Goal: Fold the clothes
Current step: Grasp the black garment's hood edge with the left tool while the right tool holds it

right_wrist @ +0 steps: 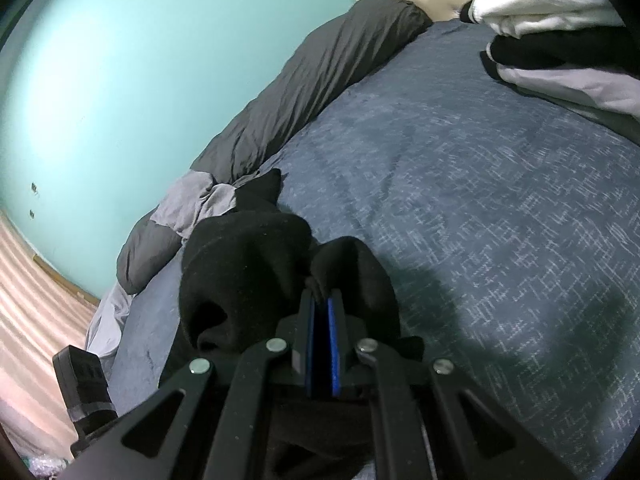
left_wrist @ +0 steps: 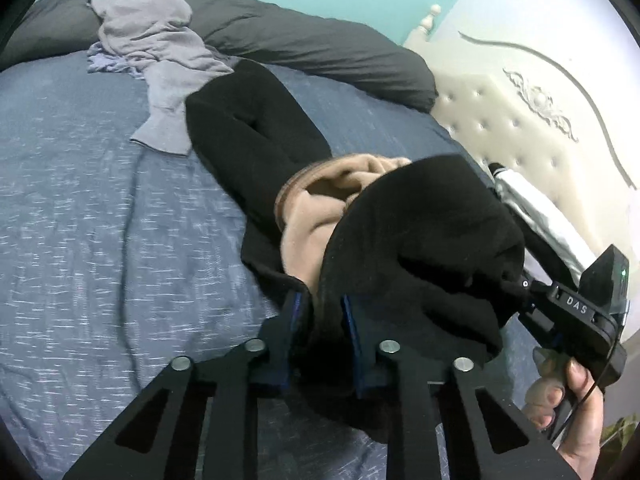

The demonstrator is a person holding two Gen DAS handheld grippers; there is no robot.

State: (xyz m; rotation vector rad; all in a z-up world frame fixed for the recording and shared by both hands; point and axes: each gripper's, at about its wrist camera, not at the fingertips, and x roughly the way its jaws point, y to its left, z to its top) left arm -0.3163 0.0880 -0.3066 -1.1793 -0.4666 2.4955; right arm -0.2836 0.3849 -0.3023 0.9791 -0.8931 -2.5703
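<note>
Both grippers pinch the black garment [left_wrist: 256,132]; left gripper [left_wrist: 320,304] jaws narrow on a fold, right gripper [right_wrist: 323,304] nearly closed; bunched cloth hides both fingertips' ends.

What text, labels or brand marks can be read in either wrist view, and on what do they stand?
"DAS": white letters on the black clip on the other gripper's body, at the right edge of the left wrist view.
The small black device with a green light above it shows no readable marking.
Right wrist view: no text at all; the black box at lower left is blank as far as can be seen.
</note>
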